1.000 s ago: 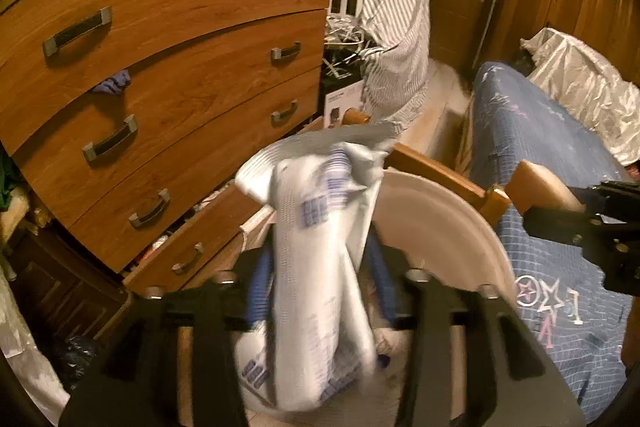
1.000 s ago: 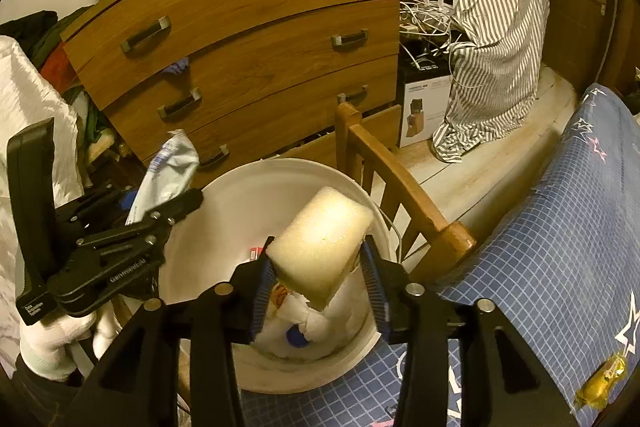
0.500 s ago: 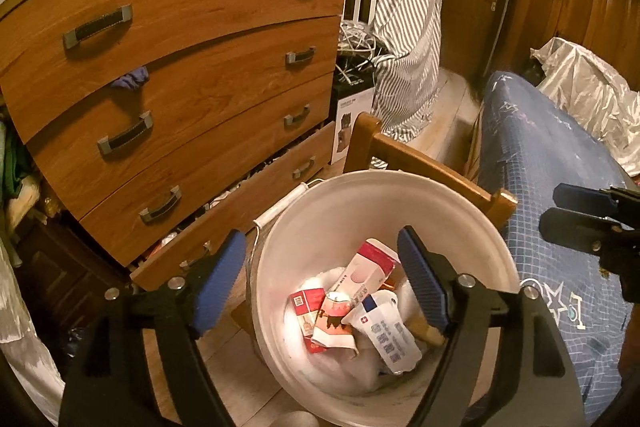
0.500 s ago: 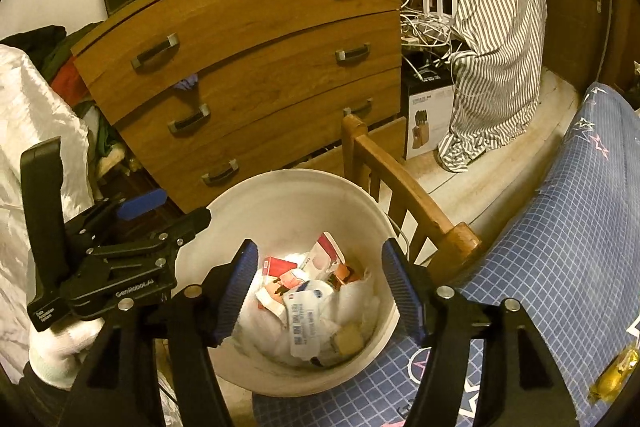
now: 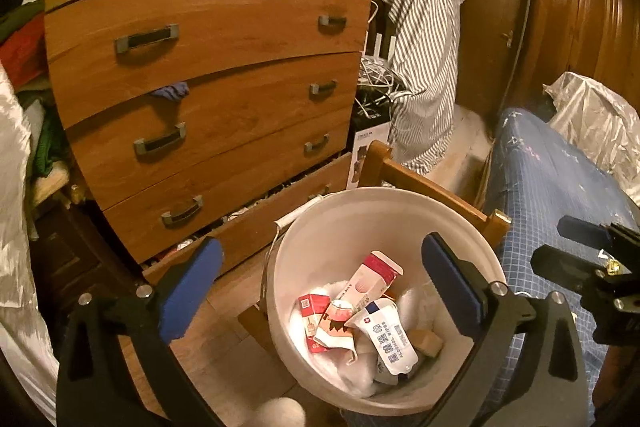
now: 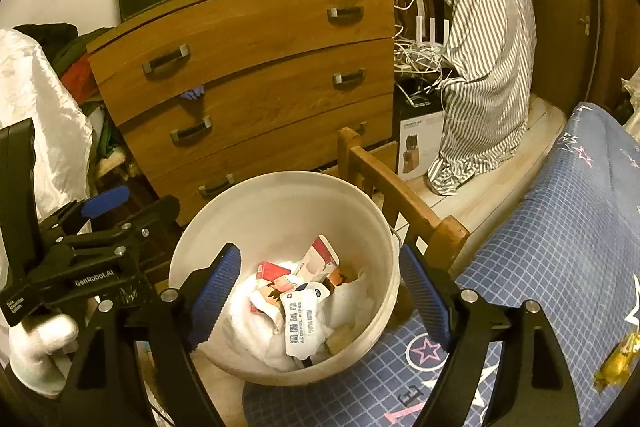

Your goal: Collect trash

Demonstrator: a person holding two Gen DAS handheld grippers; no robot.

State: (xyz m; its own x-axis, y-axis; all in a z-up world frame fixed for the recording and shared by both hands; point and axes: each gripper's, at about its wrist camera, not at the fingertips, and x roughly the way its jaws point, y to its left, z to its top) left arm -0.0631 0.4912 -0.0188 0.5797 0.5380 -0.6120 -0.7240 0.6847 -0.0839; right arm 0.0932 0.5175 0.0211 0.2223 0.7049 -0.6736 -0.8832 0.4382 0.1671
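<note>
A white bucket (image 5: 352, 215) (image 6: 280, 195) stands on the floor beside the bed and holds trash: a white wipes packet (image 5: 390, 341) (image 6: 302, 319), a pink and white carton (image 5: 374, 275) (image 6: 320, 255), red and white boxes (image 5: 314, 311) and a tan sponge (image 5: 426, 341). My left gripper (image 5: 320, 275) is open and empty above the bucket; it also shows in the right wrist view (image 6: 120, 203). My right gripper (image 6: 320, 279) is open and empty over the bucket; it also shows in the left wrist view (image 5: 572, 243). A yellow wrapper (image 6: 618, 359) lies on the bed.
A wooden chest of drawers (image 5: 224, 99) stands behind the bucket, its bottom drawer pulled out. A wooden bed post and rail (image 6: 396, 195) runs beside the bucket. The blue checked bed cover (image 6: 560, 235) is to the right. A striped shirt (image 5: 420, 59) hangs further back.
Both grippers opened: the left dropped the wipes packet and the right dropped the sponge into the bucket. Both have since risen slightly above it.
</note>
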